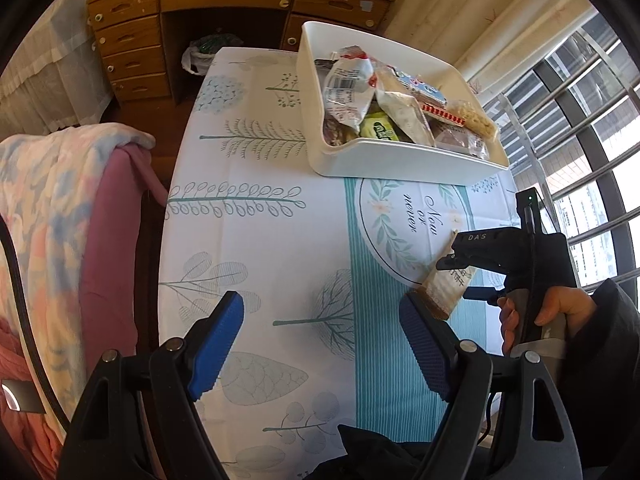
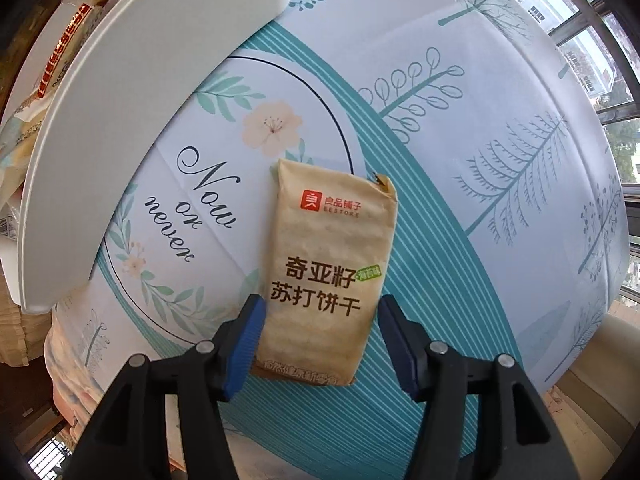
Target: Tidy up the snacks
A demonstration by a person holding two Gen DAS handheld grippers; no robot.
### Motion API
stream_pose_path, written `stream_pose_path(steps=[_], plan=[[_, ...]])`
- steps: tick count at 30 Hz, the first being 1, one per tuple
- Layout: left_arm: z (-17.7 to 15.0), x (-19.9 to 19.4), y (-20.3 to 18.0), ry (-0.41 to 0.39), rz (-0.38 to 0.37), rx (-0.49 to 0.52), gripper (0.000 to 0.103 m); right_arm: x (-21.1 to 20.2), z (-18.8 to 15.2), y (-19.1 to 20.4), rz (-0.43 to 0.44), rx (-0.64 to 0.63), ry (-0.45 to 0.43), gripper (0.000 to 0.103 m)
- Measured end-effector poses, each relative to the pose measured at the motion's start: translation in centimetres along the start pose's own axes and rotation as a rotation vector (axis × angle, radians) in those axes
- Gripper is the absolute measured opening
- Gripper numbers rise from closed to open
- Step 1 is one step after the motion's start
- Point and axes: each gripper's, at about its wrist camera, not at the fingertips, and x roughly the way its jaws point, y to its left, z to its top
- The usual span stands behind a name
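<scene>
A tan cracker packet [image 2: 328,276] with brown Chinese lettering lies flat on the patterned tablecloth. My right gripper [image 2: 320,336] is open, its blue pads on either side of the packet's near end, with a gap on the right side. In the left wrist view the same packet [image 1: 442,292] lies under the right gripper [image 1: 460,264]. My left gripper [image 1: 320,344] is open and empty above the cloth, left of the packet. A white bin [image 1: 400,160] holds several wrapped snacks at the far side of the table.
The bin's white wall [image 2: 132,92] stands just left of the packet. A wooden desk with drawers [image 1: 132,40] is beyond the table. A bed with a floral blanket [image 1: 52,220] lies to the left. Windows with bars [image 1: 580,140] are on the right.
</scene>
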Motion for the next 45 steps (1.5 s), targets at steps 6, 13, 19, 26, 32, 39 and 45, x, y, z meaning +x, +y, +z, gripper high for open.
stream_pose_path(steps=[6,13,19,26,32,39,45], plan=[[0.5,0.6,0.5,0.009,0.005,-0.021,0.079,0.6,0.0,1.6,-0.069,-0.030,0.004,0.061],[0.8,1.0,-0.1,0.027,0.002,0.008,0.079,0.8,1.1,2.2,-0.059,-0.031,0.007,0.061],[1.0,0.9,-0.8,0.029,0.000,0.044,0.079,0.0,1.0,0.6,0.008,-0.032,-0.008,0.058],[1.1,1.1,-2.1,0.033,-0.016,0.091,0.079,-2.3,1.1,-2.0,0.063,0.014,-0.053,0.056],[1.0,1.1,-3.2,0.030,-0.036,0.123,0.079,-6.2,2.0,-4.0,0.088,0.043,-0.160,0.056],[0.9,0.7,-3.3,0.021,-0.045,0.133,0.079,-12.4,2.7,-3.4,0.155,0.017,-0.334,0.056],[0.8,0.3,-2.5,0.012,-0.050,0.112,0.079,-15.4,2.9,0.8,0.207,-0.101,-0.506,0.056]])
